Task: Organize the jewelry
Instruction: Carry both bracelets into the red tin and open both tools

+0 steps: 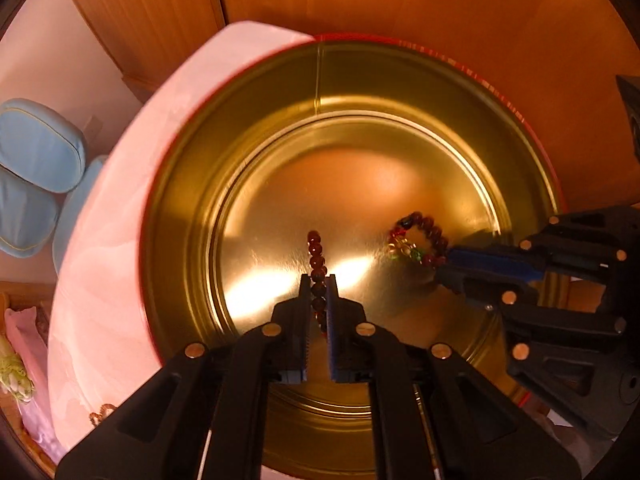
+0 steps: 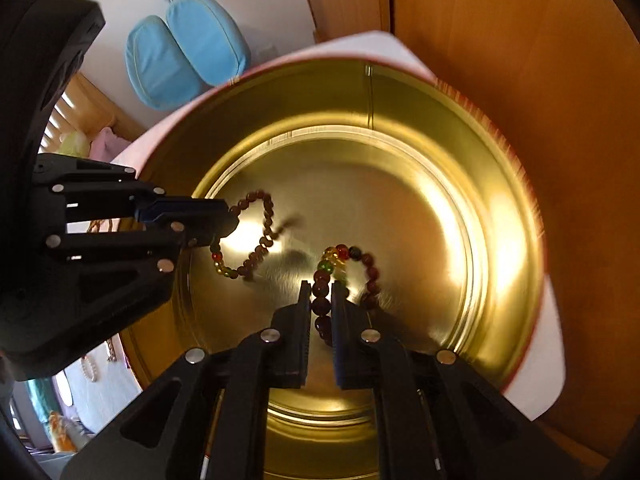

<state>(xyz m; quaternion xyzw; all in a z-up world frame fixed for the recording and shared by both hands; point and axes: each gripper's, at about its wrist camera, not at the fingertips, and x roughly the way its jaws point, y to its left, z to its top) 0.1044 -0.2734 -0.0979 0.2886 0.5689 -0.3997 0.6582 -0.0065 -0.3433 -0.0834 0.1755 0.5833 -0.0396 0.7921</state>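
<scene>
While the wide gold tin leaves bare floor and wall beyond both sets of fingers, each gripper hangs inside its rim: left gripper clenched on a dark bracelet, right gripper clenched on a multicoloured bracelet, apart

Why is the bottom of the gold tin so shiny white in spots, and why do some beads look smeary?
Left wrist view: light glares off the gold tin floor beside the left gripper; the right gripper's bracelet is blurred. Right wrist view: glare streaks the tin's floor, its rim smears, and the fisheye lens bends everything round.
</scene>
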